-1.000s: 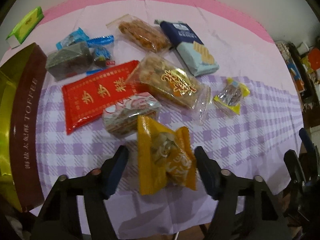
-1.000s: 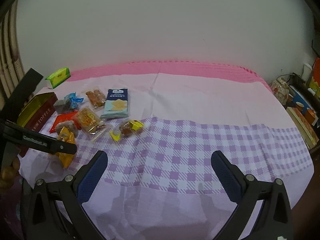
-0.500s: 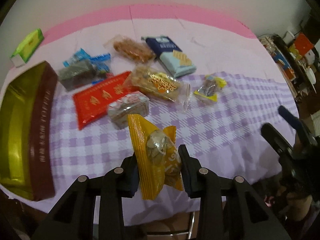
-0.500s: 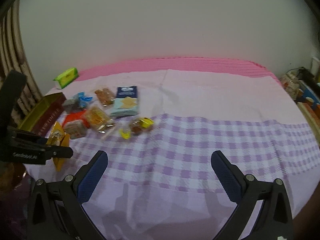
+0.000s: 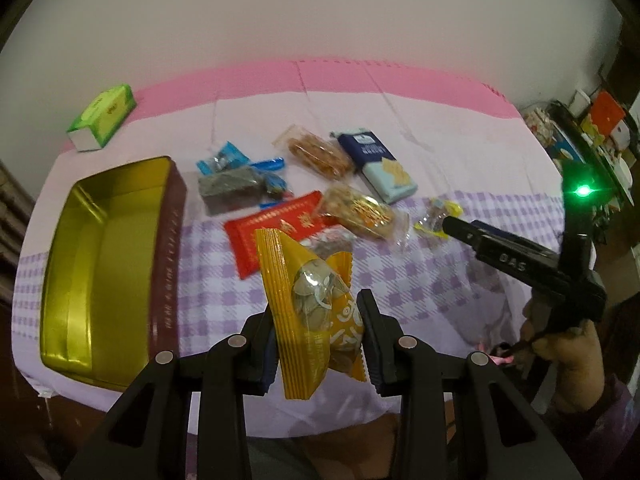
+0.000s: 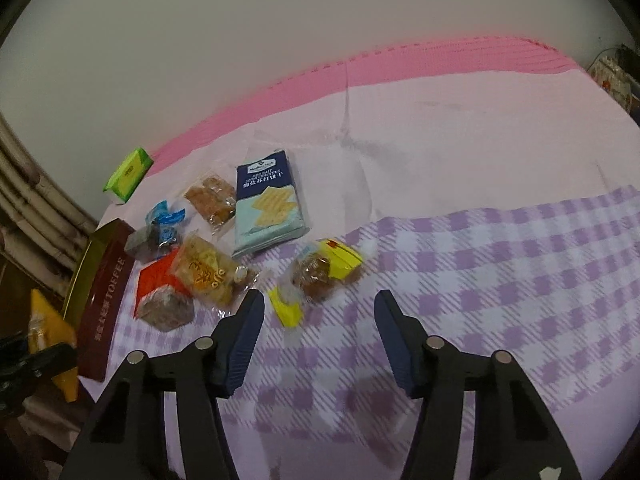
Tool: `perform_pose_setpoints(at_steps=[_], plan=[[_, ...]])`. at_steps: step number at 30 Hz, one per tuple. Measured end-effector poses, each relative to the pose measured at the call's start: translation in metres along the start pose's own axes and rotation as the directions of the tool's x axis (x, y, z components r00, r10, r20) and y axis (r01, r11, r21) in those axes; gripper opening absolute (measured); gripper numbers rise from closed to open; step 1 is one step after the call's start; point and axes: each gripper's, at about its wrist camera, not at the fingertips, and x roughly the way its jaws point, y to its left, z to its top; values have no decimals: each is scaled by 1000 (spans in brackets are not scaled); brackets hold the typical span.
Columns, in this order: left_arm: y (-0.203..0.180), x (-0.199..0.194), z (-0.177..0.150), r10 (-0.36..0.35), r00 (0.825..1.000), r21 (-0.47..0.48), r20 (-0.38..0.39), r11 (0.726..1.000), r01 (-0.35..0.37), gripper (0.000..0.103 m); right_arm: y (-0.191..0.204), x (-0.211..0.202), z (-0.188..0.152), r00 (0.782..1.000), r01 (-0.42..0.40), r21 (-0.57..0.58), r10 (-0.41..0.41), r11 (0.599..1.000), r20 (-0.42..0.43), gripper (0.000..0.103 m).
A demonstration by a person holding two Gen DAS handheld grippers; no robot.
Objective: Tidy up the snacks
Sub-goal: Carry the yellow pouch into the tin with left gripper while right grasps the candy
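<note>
Pink-and-lilac checked cloth [image 6: 500, 248] covers the desk, set against a plain wall. Left hand-held gripper [image 5: 320, 344] is clamped on 1 orange packet [image 5: 316, 312], lifted clear of the cloth, probably for transfer to the open gold tin [image 5: 100, 264] just to its left. Right hand-held gripper [image 6: 320, 320] hangs wide open and empty, aimed at the yellow-wrapped snack [image 6: 320, 272]. Remaining packets lie clustered beside the tin. Cluttered shelves stand at the room's right edge.
</note>
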Motion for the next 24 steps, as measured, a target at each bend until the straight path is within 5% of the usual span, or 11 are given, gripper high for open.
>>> perform_pose_setpoints(at_steps=[14, 18, 24], plan=[[26, -15, 0, 14, 1000, -57, 13, 998, -14, 36, 6, 26, 17, 998, 59, 22, -58, 998, -35, 44], [35, -19, 1, 19, 1000, -79, 19, 997, -17, 36, 18, 32, 17, 995, 88, -50, -90, 995, -36, 27], [57, -29, 8, 44, 998, -114, 40, 993, -39, 36, 25, 31, 8, 991, 132, -177, -132, 975, 11, 23]])
